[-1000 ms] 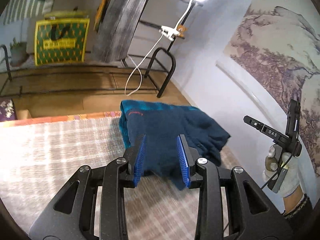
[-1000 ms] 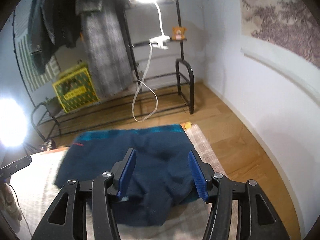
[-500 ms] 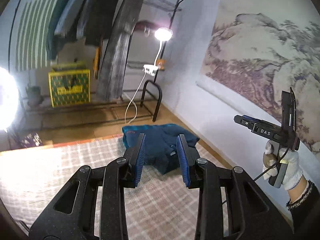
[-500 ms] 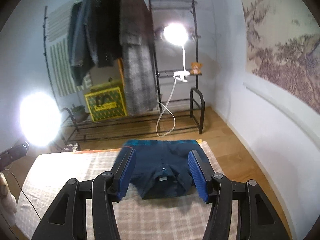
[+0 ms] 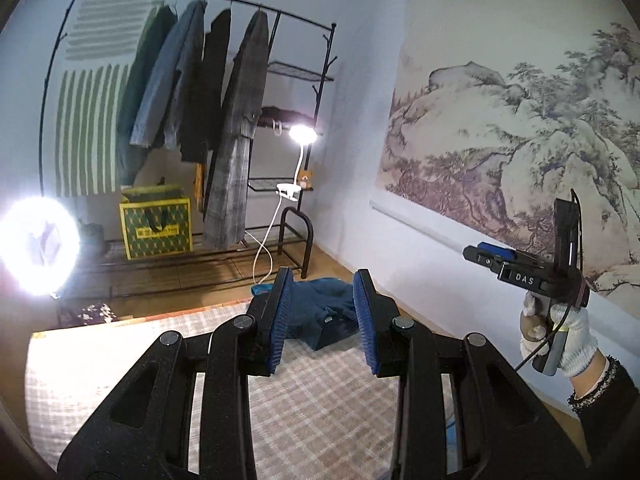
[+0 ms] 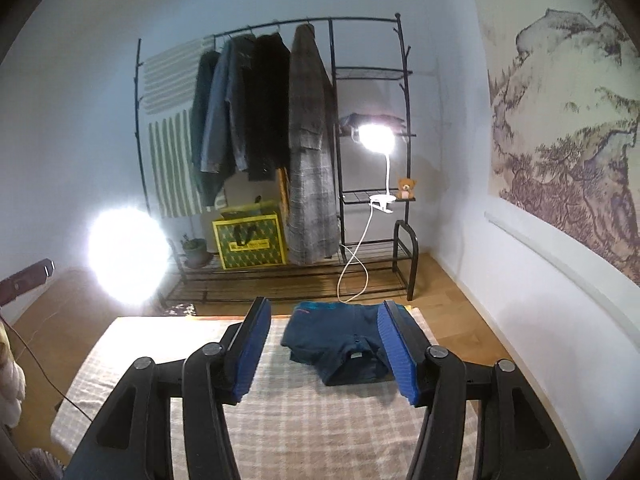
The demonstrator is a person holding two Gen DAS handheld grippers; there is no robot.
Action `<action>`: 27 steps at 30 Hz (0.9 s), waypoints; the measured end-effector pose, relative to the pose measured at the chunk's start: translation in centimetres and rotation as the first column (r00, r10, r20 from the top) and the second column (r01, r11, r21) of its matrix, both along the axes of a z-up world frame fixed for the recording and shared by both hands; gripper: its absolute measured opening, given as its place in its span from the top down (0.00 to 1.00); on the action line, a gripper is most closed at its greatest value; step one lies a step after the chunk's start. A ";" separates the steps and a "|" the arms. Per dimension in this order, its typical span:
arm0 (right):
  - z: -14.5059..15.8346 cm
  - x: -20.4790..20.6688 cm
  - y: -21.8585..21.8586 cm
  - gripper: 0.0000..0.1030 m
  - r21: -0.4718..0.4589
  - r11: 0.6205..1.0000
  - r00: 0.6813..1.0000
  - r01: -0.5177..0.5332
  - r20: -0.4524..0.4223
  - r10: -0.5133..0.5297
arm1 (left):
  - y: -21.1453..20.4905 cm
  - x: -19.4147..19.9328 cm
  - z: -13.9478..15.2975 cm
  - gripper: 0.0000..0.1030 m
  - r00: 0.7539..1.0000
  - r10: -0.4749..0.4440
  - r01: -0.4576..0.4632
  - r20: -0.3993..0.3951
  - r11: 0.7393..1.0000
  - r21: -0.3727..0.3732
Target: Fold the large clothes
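Checked bed (image 6: 280, 408), folded garment (image 6: 340, 344) – yellow box (image 6: 250, 246)

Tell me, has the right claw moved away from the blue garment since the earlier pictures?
Yes. The right claw has pulled back and up: the blue garment looks smaller, and more of the clothes rack shows.

A bed (image 6: 280, 420) covered with a pale checked cloth (image 5: 320, 408) carries a folded dark blue garment (image 6: 340, 344). The garment lies at the far end of the bed, toward its right side, with a small label facing the near side.
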State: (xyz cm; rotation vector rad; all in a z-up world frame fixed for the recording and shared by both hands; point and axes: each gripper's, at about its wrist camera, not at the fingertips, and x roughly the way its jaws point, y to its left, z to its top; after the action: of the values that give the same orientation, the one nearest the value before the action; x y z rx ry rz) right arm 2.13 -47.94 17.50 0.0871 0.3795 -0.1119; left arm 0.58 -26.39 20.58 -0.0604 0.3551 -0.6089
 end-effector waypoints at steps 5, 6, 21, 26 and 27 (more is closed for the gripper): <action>0.6 -2.6 2.1 0.39 -0.011 1.000 1.000 -0.011 0.009 0.011 | 2.6 -2.2 1.3 0.69 1.000 0.000 -0.001 -0.014 0.999 -0.041; 0.5 -3.1 2.5 0.38 -0.015 1.000 1.000 -0.012 0.007 0.012 | 3.0 -2.5 1.3 0.69 1.000 0.002 -0.003 -0.013 0.999 -0.044; -7.5 -5.7 7.4 0.23 -0.053 0.990 0.988 0.127 -0.086 -0.131 | 5.1 -6.5 -9.1 0.61 0.996 -0.006 0.012 -0.087 0.998 0.067; -9.4 -6.6 8.3 0.10 -0.062 0.980 0.978 0.190 -0.082 -0.194 | 5.3 -7.5 -11.8 0.52 0.995 0.000 0.006 -0.100 0.998 0.068; -9.8 -6.8 8.5 0.09 -0.066 0.977 0.976 0.202 -0.075 -0.207 | 5.2 -7.7 -12.1 0.43 0.996 0.004 0.002 -0.094 0.997 0.073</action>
State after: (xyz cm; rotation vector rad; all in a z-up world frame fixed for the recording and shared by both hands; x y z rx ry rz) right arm -4.65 -39.48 7.75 0.0644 0.4477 -0.3307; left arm -7.07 -21.18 8.49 -0.0189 0.4688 -0.5927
